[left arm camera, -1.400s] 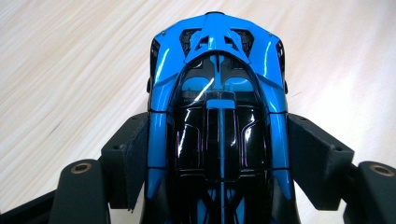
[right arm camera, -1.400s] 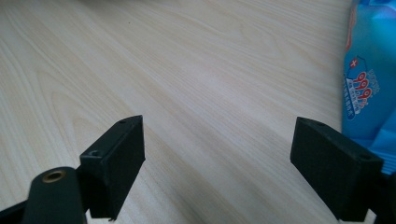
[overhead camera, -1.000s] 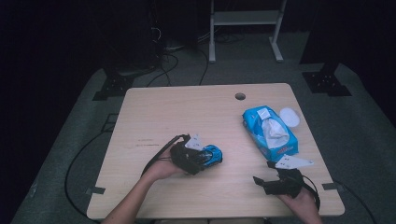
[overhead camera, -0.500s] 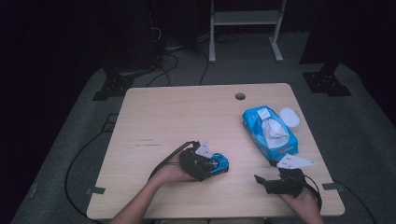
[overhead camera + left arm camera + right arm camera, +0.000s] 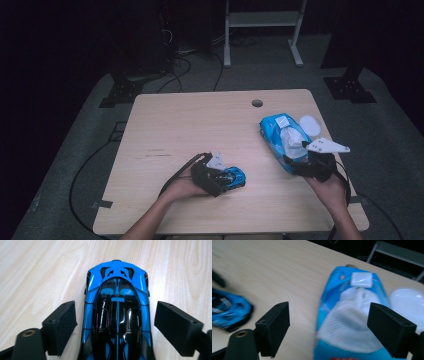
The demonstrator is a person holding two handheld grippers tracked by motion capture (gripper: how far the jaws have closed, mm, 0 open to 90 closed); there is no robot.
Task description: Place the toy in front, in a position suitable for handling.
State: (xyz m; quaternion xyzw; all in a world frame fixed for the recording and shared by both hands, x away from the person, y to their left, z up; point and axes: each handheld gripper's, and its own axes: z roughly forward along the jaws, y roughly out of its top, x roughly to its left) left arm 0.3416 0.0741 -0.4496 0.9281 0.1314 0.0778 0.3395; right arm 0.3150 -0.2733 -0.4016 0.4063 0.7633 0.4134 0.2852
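A blue and black toy car [image 5: 235,178] [image 5: 117,290] stands on the wooden table [image 5: 175,125], near the front middle. My left gripper [image 5: 225,181] [image 5: 117,315] straddles it from behind. Its jaws have just been opening, and both pads stand clear of the car's sides, so it is open. A blue pack of wet wipes [image 5: 277,131] [image 5: 347,315] lies at the right, with a white wipe sticking out of its top. My right gripper [image 5: 296,165] [image 5: 329,322] hovers open at the near end of the pack, with nothing between its jaws.
A white round lid [image 5: 310,125] [image 5: 407,297] lies just right of the pack. A cable hole [image 5: 257,103] sits near the table's far edge. Cables trail from both grippers. Dark floor, stand feet and a metal frame surround the table.
My right gripper has risen and moved from the table's front edge up to the near end of the wipes pack. The left hand has stayed almost in place over the car.
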